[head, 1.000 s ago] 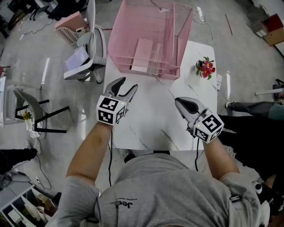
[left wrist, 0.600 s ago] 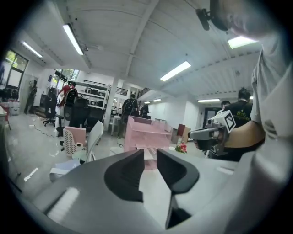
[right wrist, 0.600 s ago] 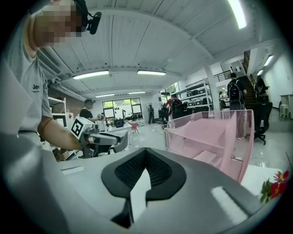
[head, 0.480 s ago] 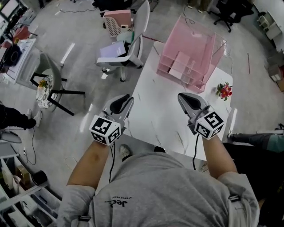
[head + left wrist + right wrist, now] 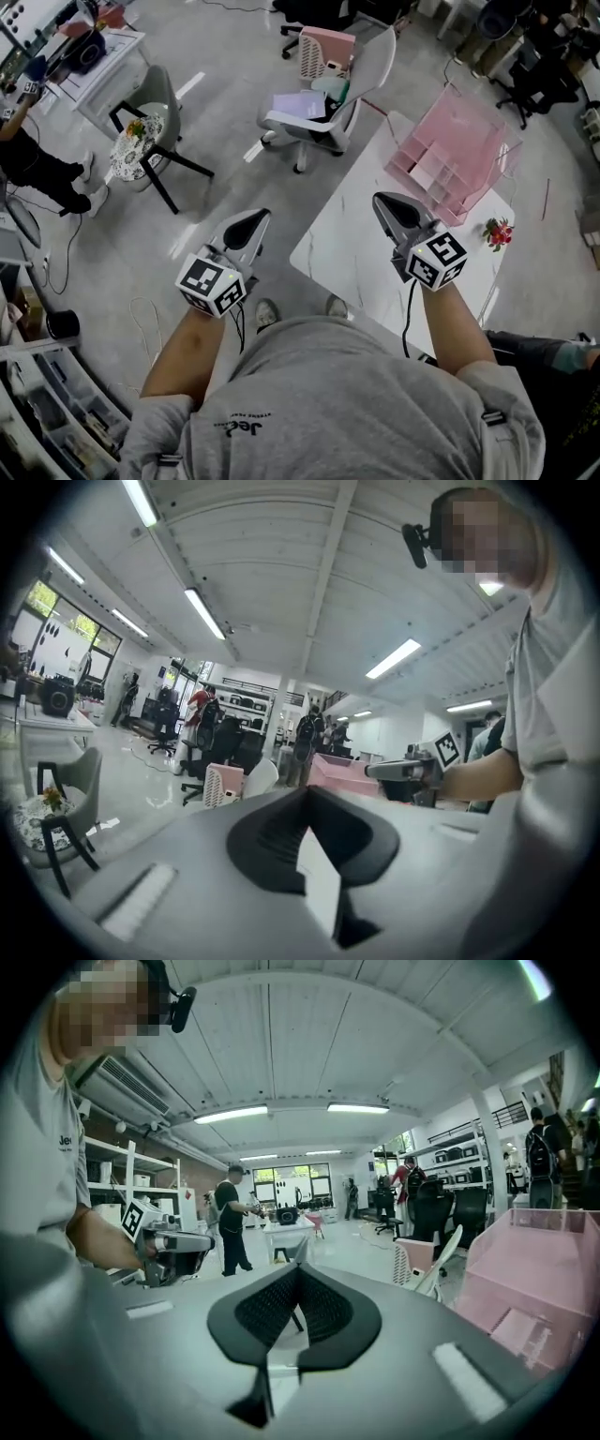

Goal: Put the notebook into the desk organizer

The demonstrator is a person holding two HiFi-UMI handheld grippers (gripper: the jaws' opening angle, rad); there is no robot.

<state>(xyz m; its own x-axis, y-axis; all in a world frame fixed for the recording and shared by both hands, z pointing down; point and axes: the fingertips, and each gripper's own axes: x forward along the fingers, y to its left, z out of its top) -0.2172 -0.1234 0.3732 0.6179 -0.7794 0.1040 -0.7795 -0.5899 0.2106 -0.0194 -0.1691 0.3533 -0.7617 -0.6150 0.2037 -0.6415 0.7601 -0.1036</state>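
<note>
The pink see-through desk organizer (image 5: pixel 457 150) stands at the far end of the white table (image 5: pixel 366 253). A paler pink flat piece (image 5: pixel 433 172) lies inside it, likely the notebook. The right gripper view shows the organizer (image 5: pixel 539 1274) at its right edge. My left gripper (image 5: pixel 250 225) is held above the floor, left of the table, shut with nothing between its jaws (image 5: pixel 305 797). My right gripper (image 5: pixel 387 204) hovers over the table's near part, short of the organizer, its jaws (image 5: pixel 298 1271) also shut and empty.
A small red flower pot (image 5: pixel 496 232) sits at the table's right side. A white office chair (image 5: pixel 323 108) with papers on its seat stands left of the table, a pink basket (image 5: pixel 326 52) behind it. A round side table (image 5: pixel 141 141) and people stand farther off.
The left gripper's jaws have closed from open. Both grippers have drawn back from the organizer, the left one off the table's edge. The head view has swung and the organizer now sits farther away.
</note>
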